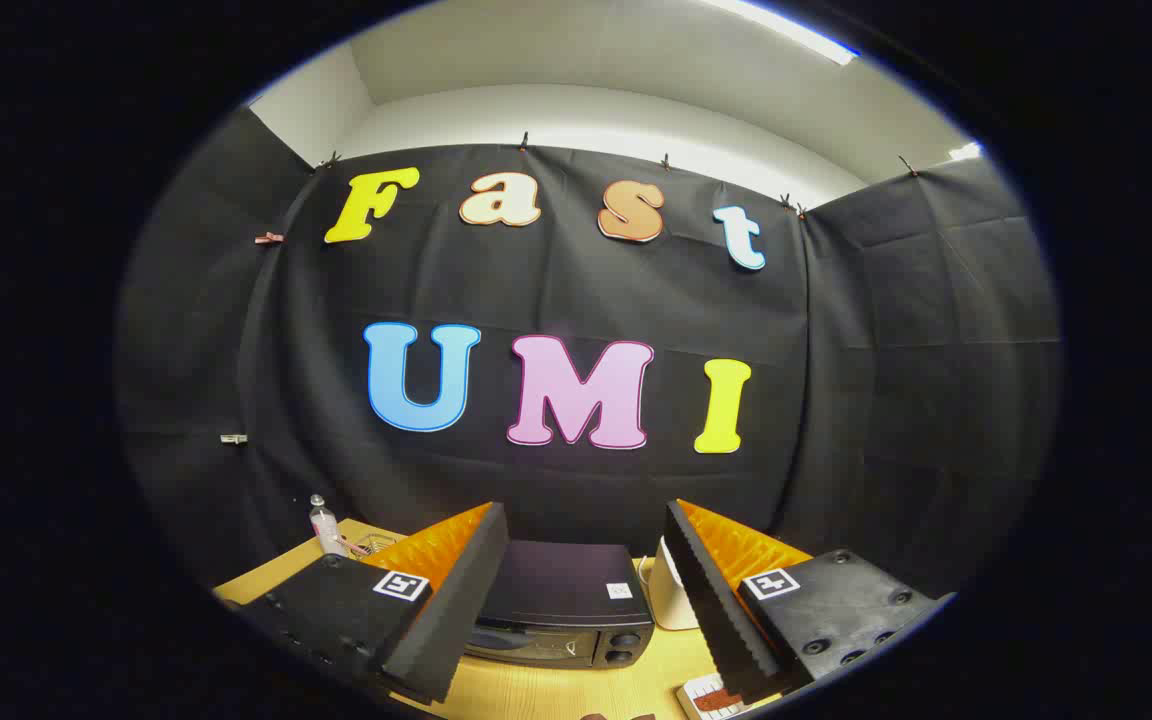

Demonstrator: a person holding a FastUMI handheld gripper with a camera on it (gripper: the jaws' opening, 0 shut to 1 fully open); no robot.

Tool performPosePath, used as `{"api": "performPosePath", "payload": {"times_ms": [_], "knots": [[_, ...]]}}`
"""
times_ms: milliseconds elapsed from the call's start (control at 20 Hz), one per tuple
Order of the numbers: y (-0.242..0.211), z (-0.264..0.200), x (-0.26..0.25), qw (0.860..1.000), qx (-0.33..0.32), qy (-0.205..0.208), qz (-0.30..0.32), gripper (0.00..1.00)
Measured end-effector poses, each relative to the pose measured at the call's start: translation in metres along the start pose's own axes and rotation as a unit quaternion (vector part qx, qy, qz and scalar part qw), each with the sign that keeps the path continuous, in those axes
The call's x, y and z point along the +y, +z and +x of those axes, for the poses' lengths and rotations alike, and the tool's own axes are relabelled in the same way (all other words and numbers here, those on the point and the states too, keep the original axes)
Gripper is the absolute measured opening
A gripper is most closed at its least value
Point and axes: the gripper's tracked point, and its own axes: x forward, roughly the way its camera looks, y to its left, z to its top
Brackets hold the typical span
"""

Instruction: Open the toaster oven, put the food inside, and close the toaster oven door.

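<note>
A dark toaster oven [561, 605] stands on the wooden table [546, 690], seen from above and in front, with its door shut and two knobs on its right side. My gripper [576, 600] is held high above the table, its two fingers spread wide apart and framing the oven, which lies beyond them. Nothing is between the fingers. A small plate with reddish food [711, 697] lies on the table just under the right finger [711, 600], partly hidden by it.
A white appliance [671, 598] stands to the right of the oven. A clear bottle [324, 527] and a wire rack [371, 545] sit at the table's far left corner. The black cloth wall closes the booth behind.
</note>
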Motion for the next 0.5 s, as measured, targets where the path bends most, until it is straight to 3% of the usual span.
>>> {"api": "performPosePath", "payload": {"times_ms": [500], "knots": [[0.0002, -0.0027, 0.0055, 1.000, -0.002, 0.002, -0.004, 0.98]]}}
